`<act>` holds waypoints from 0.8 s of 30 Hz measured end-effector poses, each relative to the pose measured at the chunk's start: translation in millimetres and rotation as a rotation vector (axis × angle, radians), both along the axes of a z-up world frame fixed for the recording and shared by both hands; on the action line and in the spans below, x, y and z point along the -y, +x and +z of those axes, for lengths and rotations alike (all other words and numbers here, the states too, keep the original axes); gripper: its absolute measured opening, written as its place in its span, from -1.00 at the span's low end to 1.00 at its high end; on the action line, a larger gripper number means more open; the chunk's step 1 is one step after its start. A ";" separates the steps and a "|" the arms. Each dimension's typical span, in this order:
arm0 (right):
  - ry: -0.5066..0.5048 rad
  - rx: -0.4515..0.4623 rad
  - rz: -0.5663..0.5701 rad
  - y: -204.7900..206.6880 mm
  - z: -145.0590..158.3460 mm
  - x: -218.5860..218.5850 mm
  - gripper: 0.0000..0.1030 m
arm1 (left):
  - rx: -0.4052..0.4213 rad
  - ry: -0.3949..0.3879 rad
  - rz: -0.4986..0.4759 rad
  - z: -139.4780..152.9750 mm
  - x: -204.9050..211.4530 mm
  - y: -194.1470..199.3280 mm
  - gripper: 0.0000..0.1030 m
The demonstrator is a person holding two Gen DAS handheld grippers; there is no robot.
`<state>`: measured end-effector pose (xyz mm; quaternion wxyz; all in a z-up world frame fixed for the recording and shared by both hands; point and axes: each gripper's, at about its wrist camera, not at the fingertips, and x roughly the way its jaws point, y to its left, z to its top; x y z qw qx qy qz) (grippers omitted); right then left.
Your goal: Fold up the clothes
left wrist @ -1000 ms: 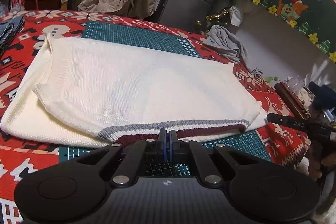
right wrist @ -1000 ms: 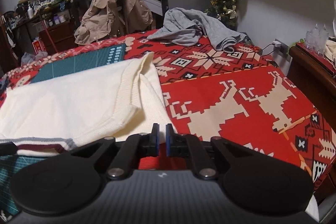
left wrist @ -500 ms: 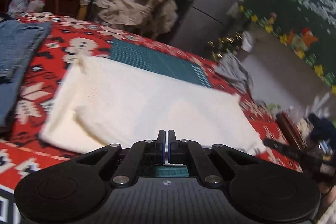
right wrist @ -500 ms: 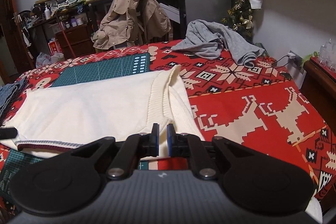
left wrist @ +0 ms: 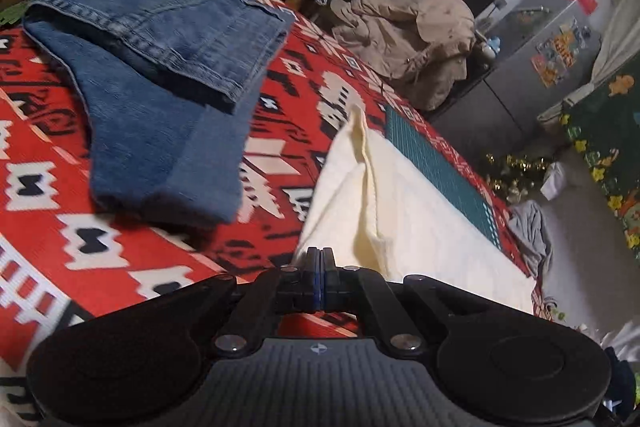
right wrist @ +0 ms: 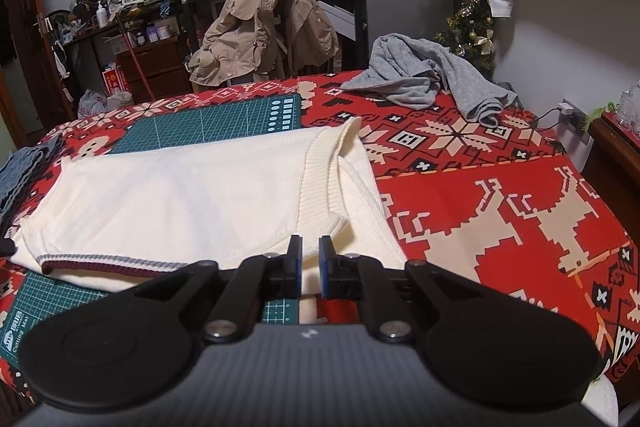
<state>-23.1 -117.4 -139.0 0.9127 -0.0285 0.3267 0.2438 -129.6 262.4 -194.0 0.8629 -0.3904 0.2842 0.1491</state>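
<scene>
**Folded cream sweater lies across the patterned tablecloth**

Lying across the middle of the right wrist view, a cream knit sweater point(right wrist: 192, 203) is seen folded into a broad flat shape, with its grey and maroon striped hem point(right wrist: 112, 263) at the lower left of the frame and a ribbed cream edge point(right wrist: 320, 183) running up its right side. The sweater is spread partly over a green cutting mat point(right wrist: 224, 123) and partly over a red patterned tablecloth point(right wrist: 500, 219).

The right gripper point(right wrist: 309, 259) is seen at the lower centre of its frame, just at the sweater's near edge; its jaws are held slightly apart with a narrow gap, and nothing is gripped between them.

The left gripper point(left wrist: 320, 271) is seen at the lower centre of the left wrist view, at the near corner of the sweater point(left wrist: 400, 211). Its jaws are pressed together, and no cloth is seen between them.

A folded pair of blue jeans point(left wrist: 160, 75) is laid on the tablecloth point(left wrist: 80, 227) in the upper left of the left wrist view, apart from the sweater. A crumpled grey garment point(right wrist: 424, 79) is seen at the table's far side in the upper right of the right wrist view, and a beige jacket point(right wrist: 264, 27) is draped behind the table at upper centre.
</scene>
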 end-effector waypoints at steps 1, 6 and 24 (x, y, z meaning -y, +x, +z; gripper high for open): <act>0.000 -0.003 0.000 0.1 -0.5 0.0 -0.82 | 0.000 0.009 0.004 2.1 0.5 -0.9 -0.96; 0.000 -0.018 0.007 -1.2 -3.5 -1.3 -0.82 | -0.029 0.068 0.046 10.9 3.6 -7.5 -0.86; 0.013 -0.035 0.021 -4.2 -7.2 -2.3 -0.80 | 0.044 -0.293 0.077 -15.3 -5.4 -13.1 -0.68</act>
